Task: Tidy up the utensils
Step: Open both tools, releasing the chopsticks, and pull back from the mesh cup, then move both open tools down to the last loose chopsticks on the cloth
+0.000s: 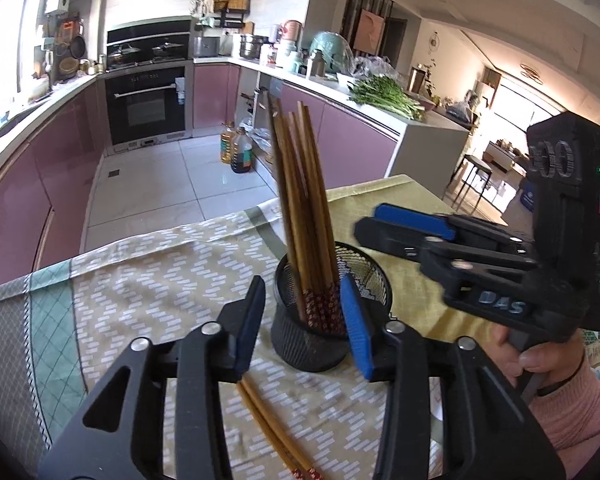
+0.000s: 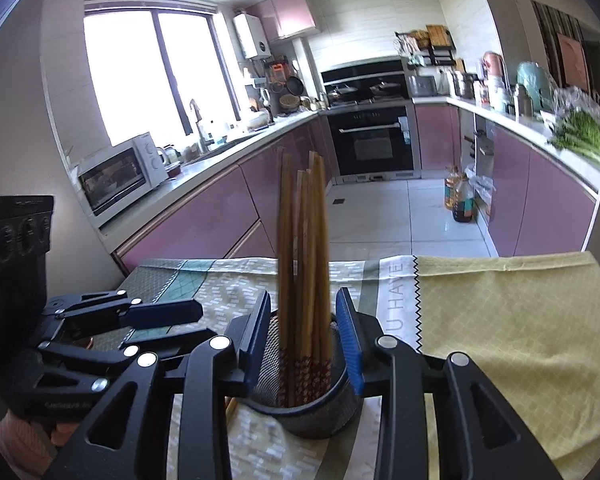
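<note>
Left wrist view — catalogued: black mesh cup (image 1: 312, 320) upright on the patterned cloth (image 1: 148, 280), holding a bundle of wooden chopsticks (image 1: 304, 216) with their red-patterned ends down and their plain tips leaning a little away from the camera

Loose pair of chopsticks (image 1: 272, 428) lay flat on the cloth, just in front of the cup and beneath the left gripper (image 1: 306, 324)

Left gripper: jaws released, blue pads standing on either side of the cup without pressing on it; nothing grasped. Pointed forward and downward toward the cup

Right gripper (image 2: 304, 340): jaws parted, pads flanking the bundle above the cup's rim, apart from the sticks as far as could be told; nothing clenched. Seen from the left wrist camera it reached in from the right, fingers aimed across the cup's far side, handle held in a hand (image 1: 540, 352) with a pink sleeve

Step judged in hand — a batch of chopsticks had been delivered into the cup and let go; the loose pair on the cloth was yet to be collected

Next move would call for backing a gripper clear of the standing bundle without tipping the cup, lowering it to the flat pair, and closing across both sticks together near mid-length
</note>
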A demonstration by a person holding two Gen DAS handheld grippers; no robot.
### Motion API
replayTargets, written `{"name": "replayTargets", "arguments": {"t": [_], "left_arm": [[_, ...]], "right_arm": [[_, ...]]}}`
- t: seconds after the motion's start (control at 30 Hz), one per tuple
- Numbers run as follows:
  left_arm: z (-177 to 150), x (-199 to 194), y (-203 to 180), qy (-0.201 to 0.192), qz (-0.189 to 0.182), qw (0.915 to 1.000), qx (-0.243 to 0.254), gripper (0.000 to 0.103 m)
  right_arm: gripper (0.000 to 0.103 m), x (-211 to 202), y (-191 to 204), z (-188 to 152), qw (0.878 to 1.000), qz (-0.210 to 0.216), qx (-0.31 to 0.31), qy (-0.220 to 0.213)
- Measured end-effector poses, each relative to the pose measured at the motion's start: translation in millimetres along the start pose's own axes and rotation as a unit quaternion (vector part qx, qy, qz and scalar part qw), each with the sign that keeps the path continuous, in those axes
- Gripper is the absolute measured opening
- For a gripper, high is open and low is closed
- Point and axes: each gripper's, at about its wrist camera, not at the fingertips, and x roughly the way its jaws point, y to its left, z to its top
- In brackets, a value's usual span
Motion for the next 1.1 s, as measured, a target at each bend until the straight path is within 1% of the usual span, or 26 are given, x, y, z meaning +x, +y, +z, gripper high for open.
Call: {"name": "replayTargets", "arguments": {"t": [0.03, 0.07, 0.17, 0.2, 0.23, 0.27, 0.3, 0.33, 0.37, 0.4, 0.43, 0.53, 0.73, 0.9, 0.97, 1.1], "left_arm": [[-3.8, -3.5, 2.2, -0.003, 0.004, 1.0, -0.004, 0.047], [-7.3, -6.2, 2.8, -0.006, 0.008, 0.9999, -0.007, 0.048], [-18.9, -14.7, 5.8, -0.011, 0.023, 0.9996, -0.01, 0.059], [-24.1, -18.4, 7.5, -0.014, 0.028, 0.9994, -0.012, 0.066], [-30.2, -22.5, 9.5, -0.016, 0.037, 0.9991, -0.015, 0.075], [-34.6, -25.3, 10.8, -0.017, 0.042, 0.9988, -0.018, 0.078], [-40.4, -29.4, 12.8, -0.022, 0.053, 0.9982, -0.02, 0.085], [-44.9, -32.7, 14.8, -0.025, 0.062, 0.9975, -0.023, 0.095], [-50.4, -37.1, 17.8, -0.033, 0.076, 0.9961, -0.029, 0.098], [-54.7, -40.0, 19.5, -0.037, 0.084, 0.9953, -0.032, 0.097], [-60.4, -42.4, 21.6, -0.036, 0.095, 0.9943, -0.032, 0.097], [-73.8, -45.7, 28.4, -0.031, 0.113, 0.9925, -0.035, 0.097], [-97.4, -46.1, 42.5, -0.014, 0.125, 0.9908, -0.05, 0.097], [-110.2, -38.1, 45.8, 0.005, 0.127, 0.9903, -0.055, 0.097], [-113.9, -34.8, 46.1, 0.011, 0.129, 0.9899, -0.057, 0.097], [-119.9, -28.5, 50.5, 0.023, 0.122, 0.9898, -0.069, 0.09]], "right_arm": [[0.034, -5.6, 3.7, -2.7, 1.0, 0.007, -0.006, -0.001], [0.038, -9.2, 6.3, -4.2, 1.0, 0.013, -0.011, -0.002], [0.042, -19.3, 15.5, -13.6, 0.999, 0.035, -0.024, 0.003], [0.043, -19.5, 18.1, -16.0, 0.999, 0.042, -0.026, 0.007], [0.048, -19.9, 20.5, -19.9, 0.998, 0.049, -0.028, 0.012], [0.053, -19.5, 23.4, -24.9, 0.998, 0.055, -0.032, 0.018], [0.054, -17.7, 26.7, -30.5, 0.997, 0.06, -0.037, 0.027], [0.056, -15.0, 29.4, -37.7, 0.996, 0.064, -0.042, 0.039], [0.057, -12.8, 32.9, -42.8, 0.996, 0.065, -0.043, 0.045], [0.058, -9.6, 35.3, -48.3, 0.995, 0.066, -0.043, 0.054], [0.058, -6.2, 36.4, -53.0, 0.995, 0.067, -0.042, 0.063], [0.058, 6.8, 40.1, -69.7, 0.993, 0.069, -0.035, 0.092], [0.058, 26.9, 56.4, -92.0, 0.988, 0.068, -0.034, 0.132], [0.057, 34.9, 68.6, -102.6, 0.986, 0.063, -0.048, 0.149], [0.052, 37.3, 71.7, -106.1, 0.985, 0.055, -0.051, 0.155], [0.046, 40.8, 73.3, -111.2, 0.984, 0.039, -0.05, 0.164]]}}
